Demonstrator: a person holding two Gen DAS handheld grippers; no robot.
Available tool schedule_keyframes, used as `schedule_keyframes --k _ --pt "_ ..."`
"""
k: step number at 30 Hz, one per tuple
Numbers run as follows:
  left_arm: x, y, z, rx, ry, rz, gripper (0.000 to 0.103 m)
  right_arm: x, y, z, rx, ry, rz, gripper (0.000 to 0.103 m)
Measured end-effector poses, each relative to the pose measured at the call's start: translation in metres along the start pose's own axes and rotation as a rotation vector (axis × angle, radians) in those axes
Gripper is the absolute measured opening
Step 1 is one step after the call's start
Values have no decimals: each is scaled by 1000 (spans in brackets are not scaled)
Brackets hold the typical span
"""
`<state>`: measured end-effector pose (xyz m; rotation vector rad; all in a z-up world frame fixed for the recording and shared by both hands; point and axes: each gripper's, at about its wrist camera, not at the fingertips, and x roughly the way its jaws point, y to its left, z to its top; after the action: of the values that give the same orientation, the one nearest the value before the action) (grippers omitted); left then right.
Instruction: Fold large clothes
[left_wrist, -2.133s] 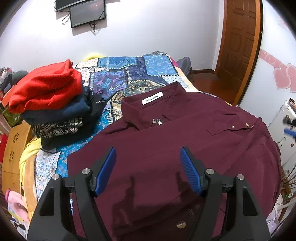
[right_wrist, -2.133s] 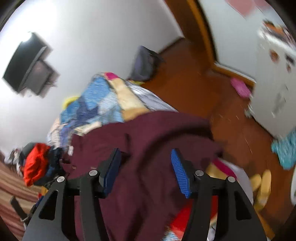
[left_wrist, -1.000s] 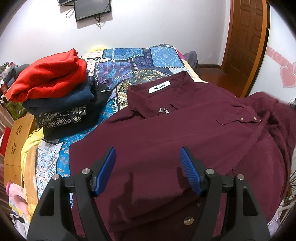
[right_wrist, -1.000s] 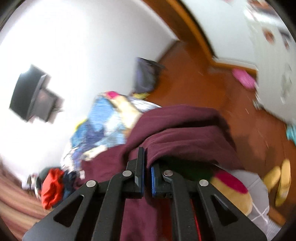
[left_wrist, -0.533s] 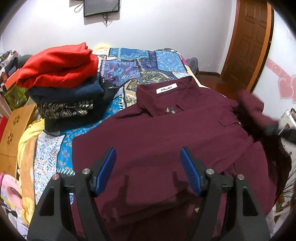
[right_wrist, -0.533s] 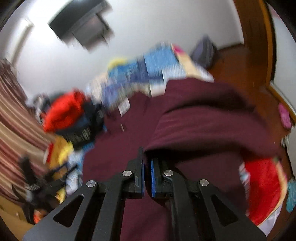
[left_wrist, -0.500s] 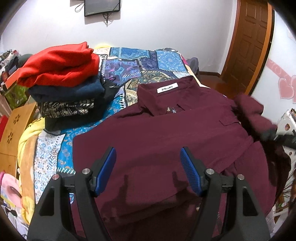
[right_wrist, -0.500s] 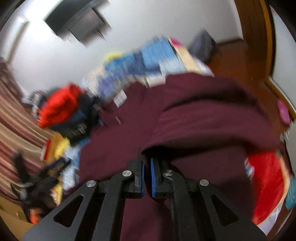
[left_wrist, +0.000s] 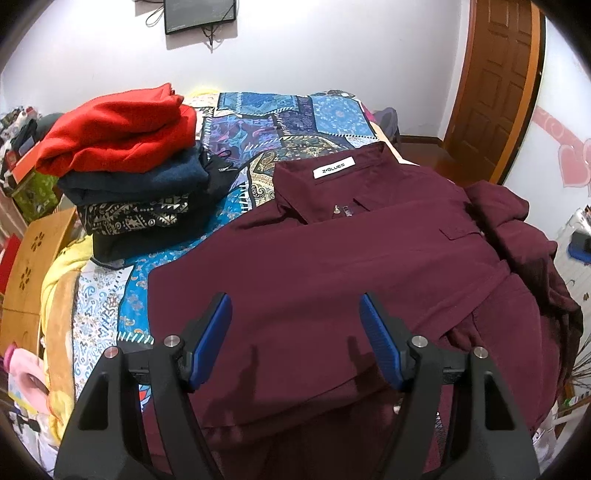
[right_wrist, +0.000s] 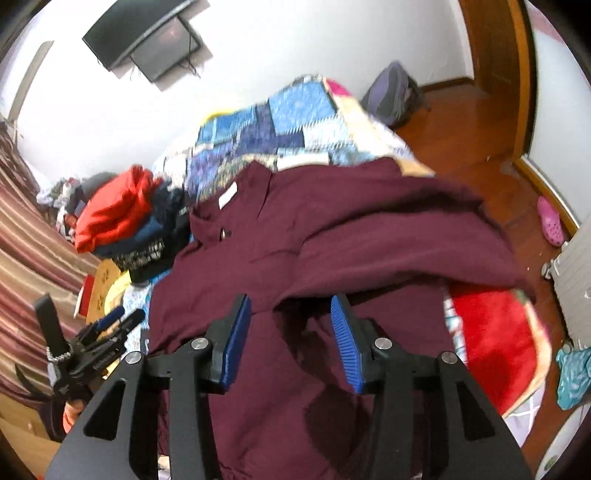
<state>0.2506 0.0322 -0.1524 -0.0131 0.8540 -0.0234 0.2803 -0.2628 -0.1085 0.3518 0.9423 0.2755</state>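
A large maroon shirt (left_wrist: 332, 258) lies face up on the patchwork bed, collar with a white label (left_wrist: 333, 168) at the far end. Its right sleeve (left_wrist: 517, 229) lies bunched over the shirt's right side. My left gripper (left_wrist: 295, 332) is open and empty, hovering above the shirt's lower half. In the right wrist view the shirt (right_wrist: 295, 369) fills the middle, with the sleeve (right_wrist: 406, 251) folded across it. My right gripper (right_wrist: 290, 336) is open and empty just above the fabric. The left gripper (right_wrist: 110, 325) also shows at the far left.
A stack of folded clothes topped by a red sweater (left_wrist: 118, 129) stands on the bed (left_wrist: 280, 122) left of the shirt. A wooden board (left_wrist: 33, 258) is at the left edge. A red item (right_wrist: 491, 332) lies beside the bed; a door (left_wrist: 498, 85) is at the back right.
My right gripper carried the sleeve up over the shirt, then opened and let it go. The sleeve now rests on the shirt's right side. The left gripper has drifted slightly and stays open.
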Motion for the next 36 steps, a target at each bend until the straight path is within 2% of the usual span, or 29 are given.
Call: schedule_keyframes --k 1,3,5,9,17,20,26,28,30,32,36 --pt "0 -1 0 2 0 1 71 -5 -6 2 23 -21 -8 46" --pt "1 -4 2 4 1 3 71 -15 -22 6 87 -62 -23 63" --pt "3 -6 3 5 4 5 71 -21 -42 10 162 -96 -39 67" --pt "7 -12 6 17 11 14 71 -19 -85 13 333 -111 -80 67" --pt "18 -19 14 24 34 27 71 21 -155 -2 614 -28 -9 67" --pt "24 -22 14 31 46 30 71 36 -171 -5 662 9 17 67" --pt "33 -26 13 41 66 34 71 49 -181 7 652 -10 -4 67" --pt "35 -25 13 36 67 34 71 52 -183 12 635 -15 -34 59" --pt "36 -23 14 26 69 31 71 53 -183 16 604 -7 -90 31" --pt "36 -20 14 17 67 28 71 51 -182 19 590 -10 -109 14" --pt "34 -13 14 2 61 27 71 31 -169 28 536 -68 -123 8"
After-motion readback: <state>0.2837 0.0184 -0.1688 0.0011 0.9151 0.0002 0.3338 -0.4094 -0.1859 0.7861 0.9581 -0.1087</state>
